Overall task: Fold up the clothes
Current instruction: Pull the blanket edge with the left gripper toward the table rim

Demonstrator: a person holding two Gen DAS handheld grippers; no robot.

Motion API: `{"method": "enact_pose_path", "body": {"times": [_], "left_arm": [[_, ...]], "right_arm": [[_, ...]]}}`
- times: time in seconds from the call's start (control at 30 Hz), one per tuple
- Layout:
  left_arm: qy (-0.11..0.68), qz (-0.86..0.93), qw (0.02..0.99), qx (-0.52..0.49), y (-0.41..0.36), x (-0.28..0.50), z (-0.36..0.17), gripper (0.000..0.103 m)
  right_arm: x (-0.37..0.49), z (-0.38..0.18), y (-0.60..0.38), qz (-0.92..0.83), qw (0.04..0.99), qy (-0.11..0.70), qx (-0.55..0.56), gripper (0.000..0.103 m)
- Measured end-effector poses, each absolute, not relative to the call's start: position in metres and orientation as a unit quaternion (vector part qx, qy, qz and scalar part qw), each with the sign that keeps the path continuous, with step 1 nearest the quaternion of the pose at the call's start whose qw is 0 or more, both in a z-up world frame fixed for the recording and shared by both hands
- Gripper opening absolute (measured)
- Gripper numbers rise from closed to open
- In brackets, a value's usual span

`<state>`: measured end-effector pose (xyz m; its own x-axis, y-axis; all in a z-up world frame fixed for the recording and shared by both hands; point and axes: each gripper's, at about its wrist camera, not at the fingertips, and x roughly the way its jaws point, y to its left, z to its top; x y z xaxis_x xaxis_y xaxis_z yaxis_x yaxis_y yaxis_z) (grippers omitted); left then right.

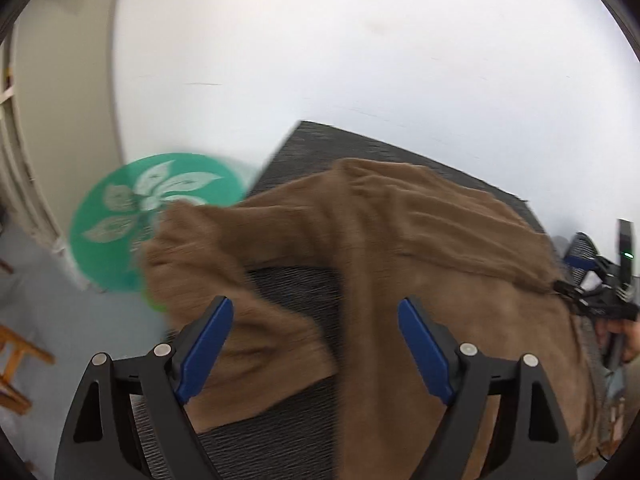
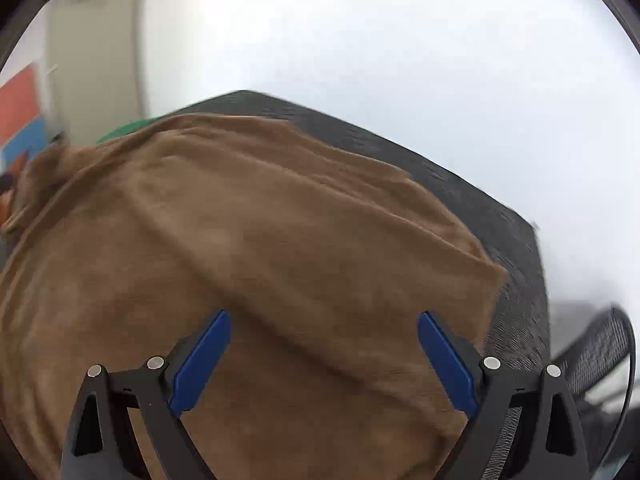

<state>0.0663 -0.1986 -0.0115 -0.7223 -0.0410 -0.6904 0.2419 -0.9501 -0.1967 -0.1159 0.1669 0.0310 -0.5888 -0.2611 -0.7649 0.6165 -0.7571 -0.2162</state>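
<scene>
we hold our left gripper (image 1: 316, 340) spread wide, its blue pads (image 1: 204, 350) apart with nothing pinched between them, hovering over the near edge of a brown long-sleeved garment (image 1: 420, 248) that lies on a dark textured mat (image 1: 316, 148). in the left wrist view one sleeve (image 1: 224, 276) runs out to the left, passes under the left pad and reaches over a green round disc with a white flower print (image 1: 132, 204), while the body of the garment stretches ahead and to the right of our fingers. the mat rests on a white table (image 1: 360, 40). at the far right of that view we see our right gripper (image 1: 600, 284) just beside the garment's edge, though motion blur hides whether it touches. from the right wrist view our right gripper (image 2: 324, 360) is likewise spread open, pads (image 2: 200, 362) holding nothing, and the brown garment (image 2: 260, 220) fills the space directly beneath and ahead of it, creased in diagonal folds, with the mat (image 2: 500, 216) showing past its far and right edges. a black mesh object (image 2: 600, 352) sits at the lower right.
</scene>
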Motion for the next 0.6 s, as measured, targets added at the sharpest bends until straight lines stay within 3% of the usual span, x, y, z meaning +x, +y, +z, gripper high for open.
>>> {"method": "enact_pose_path", "body": {"times": [0.17, 0.37, 0.6], "left_arm": [[0.1, -0.914, 0.071, 0.387, -0.198, 0.079, -0.034, 0.088], [0.012, -0.914, 0.071, 0.4, -0.177, 0.065, -0.059, 0.088], [0.037, -0.905, 0.056, 0.42, -0.19, 0.054, -0.072, 0.088]], "right_arm": [[-0.069, 0.015, 0.119, -0.821, 0.317, 0.306, 0.363, 0.096], [-0.051, -0.025, 0.096, -0.79, 0.325, 0.358, 0.377, 0.096], [-0.077, -0.033, 0.115, -0.8, 0.334, 0.256, 0.428, 0.096]]}}
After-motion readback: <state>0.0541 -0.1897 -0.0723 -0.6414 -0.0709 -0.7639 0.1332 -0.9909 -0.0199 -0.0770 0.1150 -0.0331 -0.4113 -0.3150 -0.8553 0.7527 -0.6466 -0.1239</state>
